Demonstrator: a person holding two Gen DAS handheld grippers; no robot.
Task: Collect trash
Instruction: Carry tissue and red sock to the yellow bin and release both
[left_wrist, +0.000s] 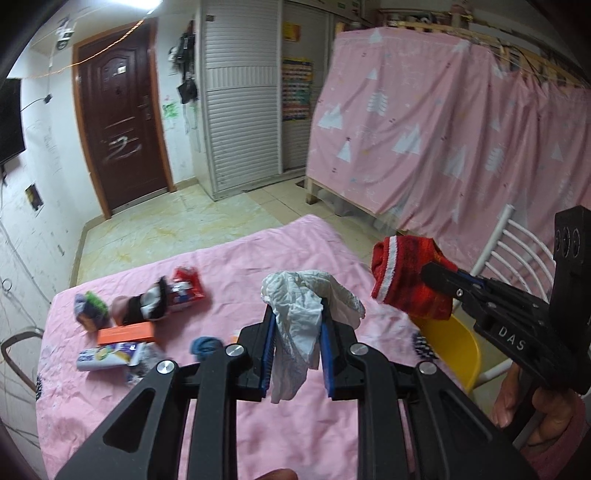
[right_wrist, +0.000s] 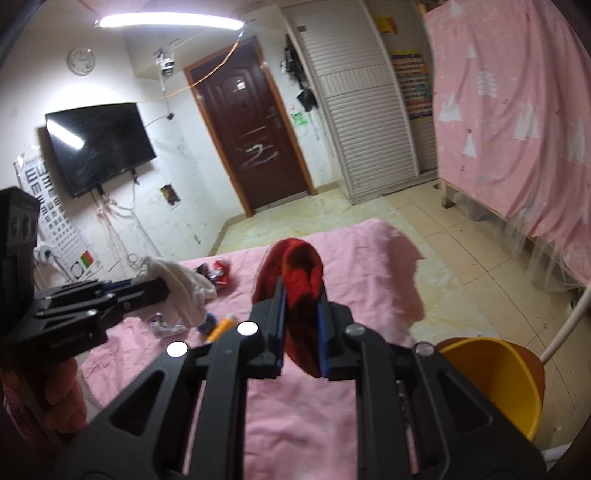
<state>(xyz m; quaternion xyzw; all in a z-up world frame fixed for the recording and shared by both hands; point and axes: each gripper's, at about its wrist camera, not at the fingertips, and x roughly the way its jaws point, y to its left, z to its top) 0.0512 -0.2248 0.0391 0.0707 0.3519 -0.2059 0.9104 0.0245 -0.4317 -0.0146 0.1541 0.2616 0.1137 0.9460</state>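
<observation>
My left gripper is shut on a crumpled white cloth, which hangs above the pink-covered table. In the right wrist view that cloth and the left gripper show at the left. My right gripper is shut on a red knitted sock with a white stripe, held over the table's right side. The left wrist view shows the right gripper and the sock above a yellow bucket. The bucket stands by the table's right edge.
On the table's left lie a red snack wrapper, a black-and-white sock, an orange box, a white tube and a blue ball. A white chair stands behind the bucket. A pink curtain hangs at the right.
</observation>
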